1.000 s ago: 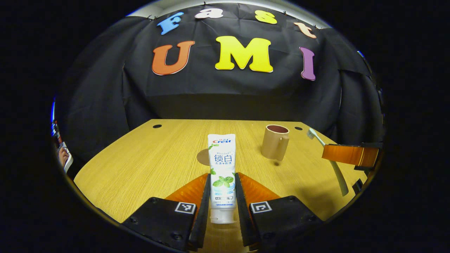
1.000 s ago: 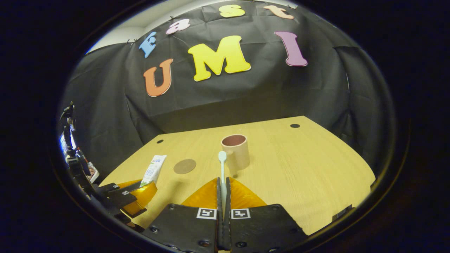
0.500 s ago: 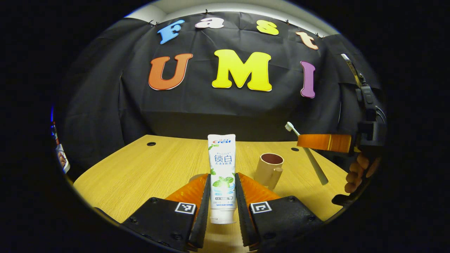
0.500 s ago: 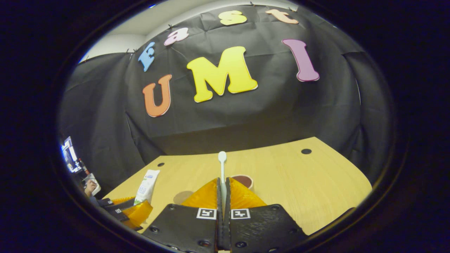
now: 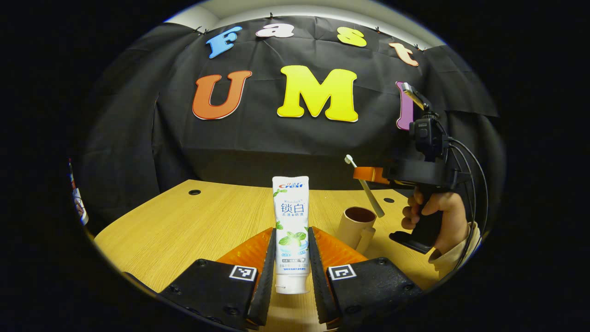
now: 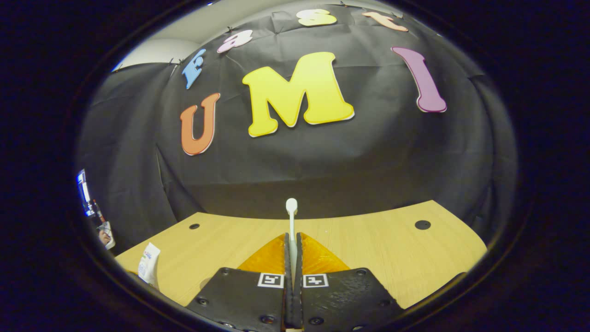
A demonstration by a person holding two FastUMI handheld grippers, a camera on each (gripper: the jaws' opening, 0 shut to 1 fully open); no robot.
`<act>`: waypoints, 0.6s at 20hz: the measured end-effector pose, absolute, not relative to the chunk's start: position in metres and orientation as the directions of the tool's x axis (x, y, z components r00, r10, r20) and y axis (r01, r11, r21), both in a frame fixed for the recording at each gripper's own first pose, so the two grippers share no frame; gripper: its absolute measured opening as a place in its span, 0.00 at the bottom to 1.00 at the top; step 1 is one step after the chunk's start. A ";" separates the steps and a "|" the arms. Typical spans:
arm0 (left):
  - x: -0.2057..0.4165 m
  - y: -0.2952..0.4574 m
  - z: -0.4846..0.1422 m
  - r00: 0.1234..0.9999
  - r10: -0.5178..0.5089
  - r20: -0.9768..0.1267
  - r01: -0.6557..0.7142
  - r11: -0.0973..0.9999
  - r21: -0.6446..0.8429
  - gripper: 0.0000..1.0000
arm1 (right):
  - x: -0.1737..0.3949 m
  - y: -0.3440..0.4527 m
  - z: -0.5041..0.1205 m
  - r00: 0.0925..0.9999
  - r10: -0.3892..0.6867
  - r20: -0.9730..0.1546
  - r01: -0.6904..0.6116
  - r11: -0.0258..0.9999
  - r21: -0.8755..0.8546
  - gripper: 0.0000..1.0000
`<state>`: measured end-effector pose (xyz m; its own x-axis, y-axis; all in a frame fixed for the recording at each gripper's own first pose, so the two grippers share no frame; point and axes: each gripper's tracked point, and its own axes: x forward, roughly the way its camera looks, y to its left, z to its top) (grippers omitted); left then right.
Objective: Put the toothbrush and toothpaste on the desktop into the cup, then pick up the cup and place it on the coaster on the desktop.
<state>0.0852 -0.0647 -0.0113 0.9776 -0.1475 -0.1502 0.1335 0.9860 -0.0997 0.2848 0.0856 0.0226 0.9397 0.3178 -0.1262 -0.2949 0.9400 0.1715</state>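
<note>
My left gripper point(image 5: 292, 240) is shut on a white toothpaste tube point(image 5: 291, 216), held above the wooden desktop point(image 5: 184, 221) with its flat end pointing away. A tan cup point(image 5: 355, 227) with a handle stands on the desk to the right of it. Above the cup, the right gripper point(image 5: 368, 175) holds a pale toothbrush point(image 5: 364, 184) tilted, bristle end up, handle end just over the cup's mouth. In the right gripper view my right gripper point(image 6: 292, 240) is shut on the toothbrush point(image 6: 291, 216), whose head points at the booth wall. The toothpaste tube's end point(image 6: 148, 267) shows at lower left.
A hand point(image 5: 435, 216) in a light sleeve holds the right gripper's handle, with cables trailing off it. Small dark holes point(image 5: 194, 192) sit in the desktop near its far edge point(image 6: 421, 224).
The right gripper has carried the toothbrush left and tipped it up over the cup; its own view has tilted up so the cup left that view. The left gripper holds steady with the toothpaste.
</note>
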 end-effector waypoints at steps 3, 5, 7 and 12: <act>0.091 -0.069 -0.016 0.975 -0.154 -0.162 0.139 0.985 -0.100 0.43 | 0.296 0.086 0.016 0.946 0.302 -0.119 -0.284 0.947 0.149 0.00; 0.094 -0.070 -0.021 0.973 -0.154 -0.172 0.138 0.985 -0.100 0.42 | 0.300 0.086 0.017 0.948 0.297 -0.110 -0.280 0.948 0.150 0.01; 0.094 -0.070 -0.026 0.970 -0.155 -0.186 0.137 0.985 -0.105 0.42 | 0.298 0.087 0.022 0.948 0.305 -0.092 -0.288 0.944 0.158 0.01; 0.095 -0.069 -0.028 0.970 -0.146 -0.195 0.131 0.987 -0.091 0.43 | 0.291 0.083 0.031 0.950 0.309 -0.050 -0.297 0.940 0.168 0.02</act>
